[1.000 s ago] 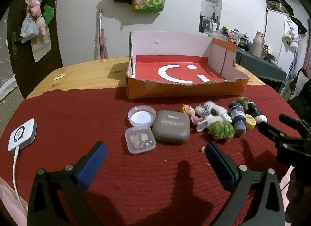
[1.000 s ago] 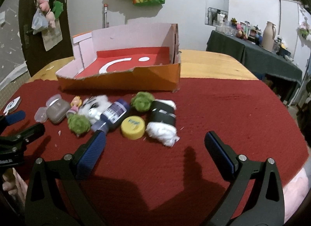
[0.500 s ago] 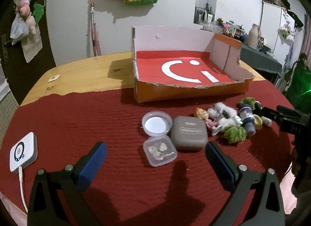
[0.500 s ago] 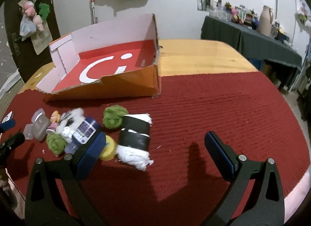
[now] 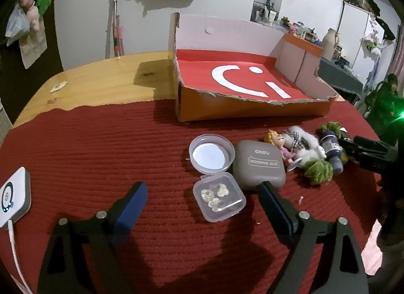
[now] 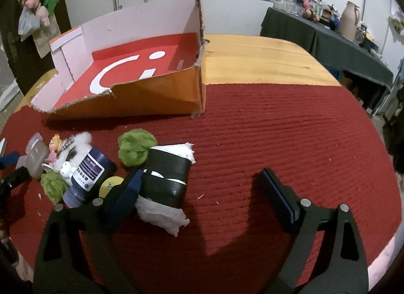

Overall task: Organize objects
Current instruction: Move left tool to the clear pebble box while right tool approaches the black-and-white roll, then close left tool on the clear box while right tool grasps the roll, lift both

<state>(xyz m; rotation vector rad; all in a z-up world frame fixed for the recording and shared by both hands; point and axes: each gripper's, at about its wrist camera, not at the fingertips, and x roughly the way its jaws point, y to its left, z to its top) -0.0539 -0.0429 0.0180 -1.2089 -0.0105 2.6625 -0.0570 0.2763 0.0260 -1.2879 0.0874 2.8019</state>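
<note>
An open orange cardboard box point(image 5: 252, 109) with a red floor stands at the back of the red mat; it also shows in the right wrist view point(image 6: 151, 102). In front lie a round clear tub point(image 5: 210, 153), a small square clear case point(image 5: 219, 196), a grey case point(image 5: 260, 163), a small doll point(image 5: 279, 142) and green pompoms point(image 5: 318, 171). My left gripper point(image 5: 202, 199) is open, just before the square case. My right gripper point(image 6: 202, 187) is open, its left finger beside a black roll with white paper point(image 6: 168, 175). A dark bottle point(image 6: 88, 175) and a yellow cap point(image 6: 111, 184) lie left of it.
A white device with a cable point(image 5: 14, 196) lies at the mat's left edge. Bare wooden table point(image 5: 101, 81) lies behind the mat. A dark-clothed side table with a jug point(image 6: 348, 23) stands at the far right.
Both grippers have moved forward and lower toward the objects. The left gripper now frames the square clear case; the right gripper's left finger has come up against the black roll.
</note>
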